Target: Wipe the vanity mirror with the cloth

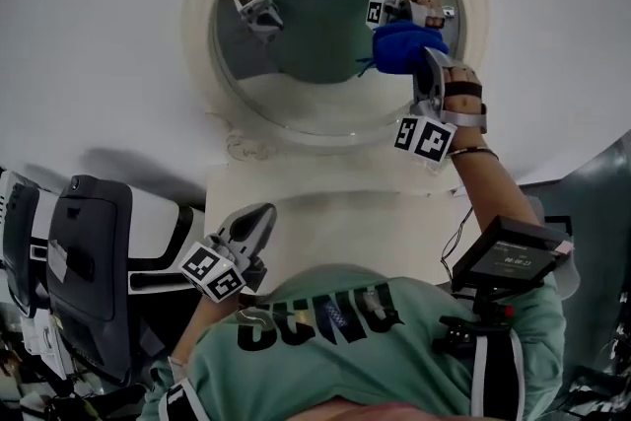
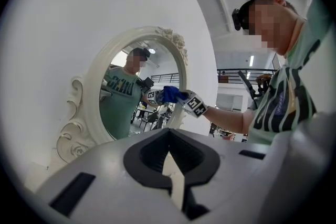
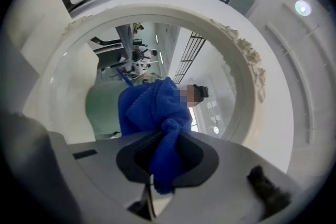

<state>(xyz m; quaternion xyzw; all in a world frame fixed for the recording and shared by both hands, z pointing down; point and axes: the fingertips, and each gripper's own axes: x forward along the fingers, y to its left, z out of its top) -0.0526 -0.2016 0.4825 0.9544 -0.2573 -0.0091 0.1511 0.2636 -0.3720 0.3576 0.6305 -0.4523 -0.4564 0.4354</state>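
**Q:** Where is the cloth?
**A:** The blue cloth [image 1: 406, 47] is bunched against the glass of the oval mirror [image 1: 296, 104], near its right edge in the head view.

**Q:** What holds it?
**A:** The right gripper [image 1: 429, 66]. Its jaws are clamped on a fold of the cloth, and the rest bulges ahead of them.

**Q:** And the left gripper?
**A:** The left gripper [image 1: 252, 224] hangs low, well apart from the mirror. Its jaws are pressed together with nothing between them.

**Q:** Surroundings?
**A:** A cream table [image 1: 325, 212] below the mirror and a white wall [image 1: 99, 35] behind it.

White studio hall, chairs [image 1: 89, 261], balcony railing [image 2: 244, 75]
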